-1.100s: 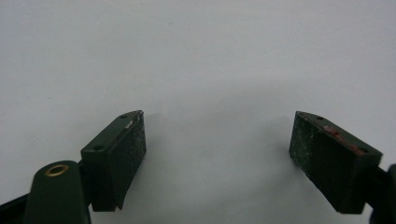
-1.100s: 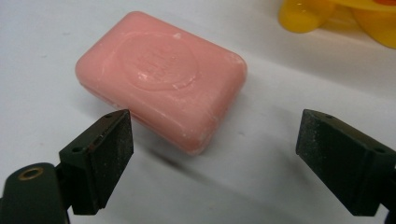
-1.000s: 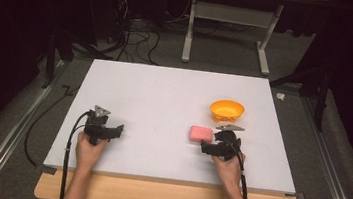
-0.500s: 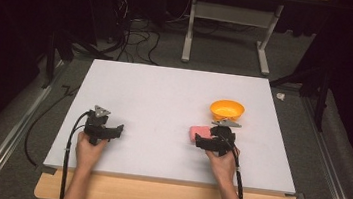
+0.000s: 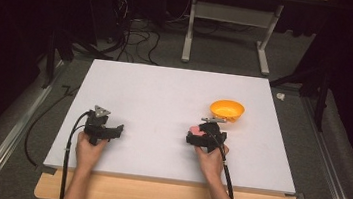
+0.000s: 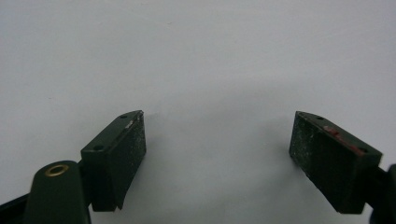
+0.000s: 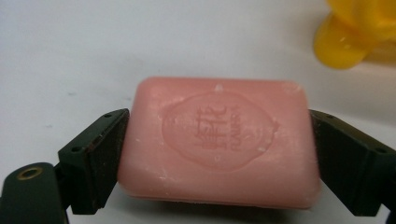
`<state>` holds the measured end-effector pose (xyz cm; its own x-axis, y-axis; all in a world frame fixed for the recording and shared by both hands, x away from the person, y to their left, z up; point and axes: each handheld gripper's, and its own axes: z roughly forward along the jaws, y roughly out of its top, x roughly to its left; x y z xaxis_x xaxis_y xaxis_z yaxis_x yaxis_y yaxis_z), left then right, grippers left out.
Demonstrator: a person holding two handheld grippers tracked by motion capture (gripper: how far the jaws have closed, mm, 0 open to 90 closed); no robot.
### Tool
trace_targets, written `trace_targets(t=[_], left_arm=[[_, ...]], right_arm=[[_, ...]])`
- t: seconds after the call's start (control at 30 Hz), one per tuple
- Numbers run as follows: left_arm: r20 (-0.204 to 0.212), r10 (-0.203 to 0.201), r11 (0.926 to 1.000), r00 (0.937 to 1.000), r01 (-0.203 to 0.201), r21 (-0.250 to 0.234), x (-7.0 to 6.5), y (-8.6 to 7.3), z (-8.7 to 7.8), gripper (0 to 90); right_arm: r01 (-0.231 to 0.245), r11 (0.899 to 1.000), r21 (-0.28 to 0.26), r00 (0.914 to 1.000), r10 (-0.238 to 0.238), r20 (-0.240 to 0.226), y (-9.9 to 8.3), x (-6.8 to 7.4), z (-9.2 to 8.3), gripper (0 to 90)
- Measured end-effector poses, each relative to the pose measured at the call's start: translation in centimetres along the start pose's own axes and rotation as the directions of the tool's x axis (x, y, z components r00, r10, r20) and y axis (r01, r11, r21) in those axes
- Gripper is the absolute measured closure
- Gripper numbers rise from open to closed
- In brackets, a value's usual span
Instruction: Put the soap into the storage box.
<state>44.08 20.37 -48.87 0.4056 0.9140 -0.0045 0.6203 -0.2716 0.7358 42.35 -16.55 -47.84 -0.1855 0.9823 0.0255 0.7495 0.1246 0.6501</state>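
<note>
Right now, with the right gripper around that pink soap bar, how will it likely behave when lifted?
The pink soap bar looks solid, so it should stay stiff in the right gripper. Its smooth, rounded edges meet the pads at the short ends, so it may slip or pivot. Flat and blocky, it probably won't roll if set near the orange bowl.

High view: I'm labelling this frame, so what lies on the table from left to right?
left gripper → pink soap bar held at the right gripper → orange bowl.
</note>
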Motion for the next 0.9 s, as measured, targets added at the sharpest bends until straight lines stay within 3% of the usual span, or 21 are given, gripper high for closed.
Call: trace_targets(t=[0.1, 0.6, 0.9], left_arm=[[0.0, 0.0, 1.0, 1.0, 0.0, 0.0, 0.0, 0.0, 0.0, 19.1], [0.0, 0.0, 1.0, 1.0, 0.0, 0.0, 0.0, 0.0, 0.0, 19.1], [0.0, 0.0, 1.0, 1.0, 0.0, 0.0, 0.0, 0.0, 0.0, 19.0]], right_arm=[[0.029, 1.0, -0.012, 0.9996, -0.029, 0.005, -0.2, 0.1, 0.0, 11.5], [0.084, 0.996, -0.042, 0.9954, -0.085, -0.044, -0.4, -0.8, -0.4, 13.5], [0.095, 0.991, -0.09, 0.9881, -0.105, -0.113, -0.3, -1.6, -2.1, 13.6]])
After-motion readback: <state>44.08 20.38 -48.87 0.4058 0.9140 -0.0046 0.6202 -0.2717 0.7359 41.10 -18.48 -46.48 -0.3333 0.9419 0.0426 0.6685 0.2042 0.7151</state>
